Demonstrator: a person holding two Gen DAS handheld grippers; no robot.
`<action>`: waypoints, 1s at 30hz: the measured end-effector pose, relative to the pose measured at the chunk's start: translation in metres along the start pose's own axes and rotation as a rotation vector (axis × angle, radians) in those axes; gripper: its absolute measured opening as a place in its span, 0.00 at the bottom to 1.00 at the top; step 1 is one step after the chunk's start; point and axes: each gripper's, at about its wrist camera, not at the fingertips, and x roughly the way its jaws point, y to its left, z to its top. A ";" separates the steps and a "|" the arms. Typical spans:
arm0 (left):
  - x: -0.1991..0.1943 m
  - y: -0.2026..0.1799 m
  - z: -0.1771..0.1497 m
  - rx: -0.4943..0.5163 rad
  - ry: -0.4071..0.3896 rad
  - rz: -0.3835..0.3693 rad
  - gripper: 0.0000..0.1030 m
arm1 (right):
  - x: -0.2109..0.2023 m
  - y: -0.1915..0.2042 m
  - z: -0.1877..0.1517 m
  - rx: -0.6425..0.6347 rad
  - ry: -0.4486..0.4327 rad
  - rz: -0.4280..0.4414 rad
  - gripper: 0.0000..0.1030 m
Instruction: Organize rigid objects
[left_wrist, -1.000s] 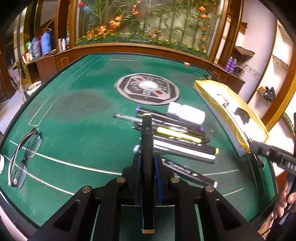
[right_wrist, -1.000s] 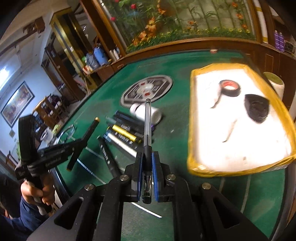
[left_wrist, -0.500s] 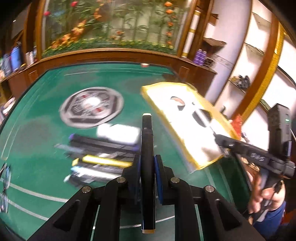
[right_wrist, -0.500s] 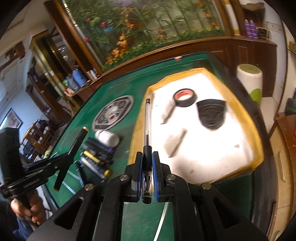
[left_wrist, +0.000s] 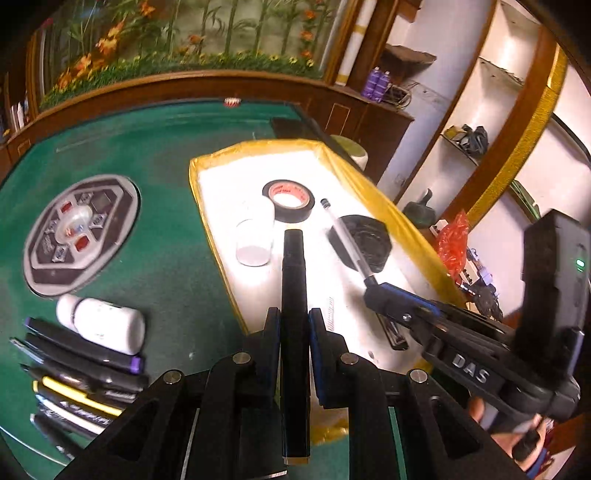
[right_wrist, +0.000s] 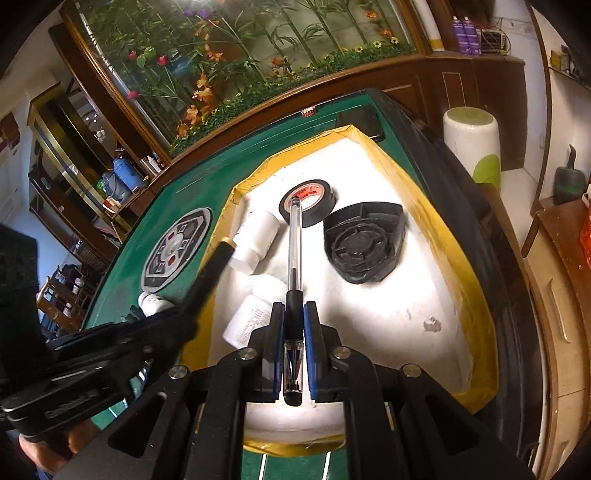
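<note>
Left gripper (left_wrist: 293, 325) is clamped on a black marker (left_wrist: 293, 280), right gripper (right_wrist: 293, 321) on a clear ballpoint pen (right_wrist: 295, 251), both above the yellow-rimmed white tray (right_wrist: 388, 314) on the green tabletop (left_wrist: 166, 258).

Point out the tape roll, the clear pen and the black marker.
tape roll (left_wrist: 288, 201): left wrist view, on its near black rim.
clear pen (right_wrist: 295, 236): right wrist view, mid-barrel.
black marker (left_wrist: 293, 280): left wrist view, mid-body.

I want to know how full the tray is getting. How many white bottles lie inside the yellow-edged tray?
2. One white bottle lies beside the tape roll; the other lies nearer, just left of the right gripper. The grippers may hide others.
</note>
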 end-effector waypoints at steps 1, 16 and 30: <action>0.003 -0.001 0.000 -0.001 0.004 0.000 0.14 | 0.001 -0.001 0.001 -0.001 0.002 -0.003 0.09; 0.032 -0.004 0.003 -0.015 0.033 0.064 0.14 | 0.008 0.009 -0.004 -0.106 0.013 -0.102 0.09; 0.032 -0.009 0.000 -0.026 0.030 0.054 0.14 | 0.009 0.007 -0.005 -0.109 0.014 -0.113 0.09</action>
